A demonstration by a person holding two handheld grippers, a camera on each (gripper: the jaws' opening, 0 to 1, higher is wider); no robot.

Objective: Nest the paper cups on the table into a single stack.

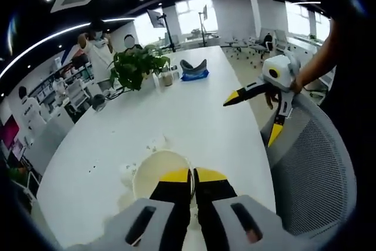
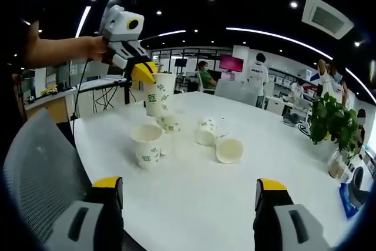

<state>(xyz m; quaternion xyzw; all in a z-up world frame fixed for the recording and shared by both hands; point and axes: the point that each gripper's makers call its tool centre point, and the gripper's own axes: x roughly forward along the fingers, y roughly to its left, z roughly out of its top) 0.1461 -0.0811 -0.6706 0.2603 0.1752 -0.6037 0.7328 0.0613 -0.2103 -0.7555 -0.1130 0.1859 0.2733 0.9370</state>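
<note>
My left gripper (image 1: 192, 174) is shut on the rim of a white paper cup (image 1: 154, 174), whose open mouth faces me. In the right gripper view the left gripper (image 2: 143, 72) holds that printed cup (image 2: 160, 93) up above the white table (image 2: 194, 204). Just under it is another cup (image 2: 171, 124); I cannot tell whether they touch. One cup (image 2: 147, 145) stands upright, one (image 2: 205, 131) is upside down, and one (image 2: 229, 150) lies on its side. My right gripper (image 2: 189, 189) is open and empty, short of the cups. It also reaches in from the right, the right gripper (image 1: 254, 117) held in a hand.
A grey mesh chair (image 2: 35, 168) stands at the table's near edge, also seen as the mesh chair (image 1: 317, 168). A potted plant (image 1: 138, 66), small bottles and a blue object (image 1: 194, 73) sit at the table's far end. People stand in the office behind.
</note>
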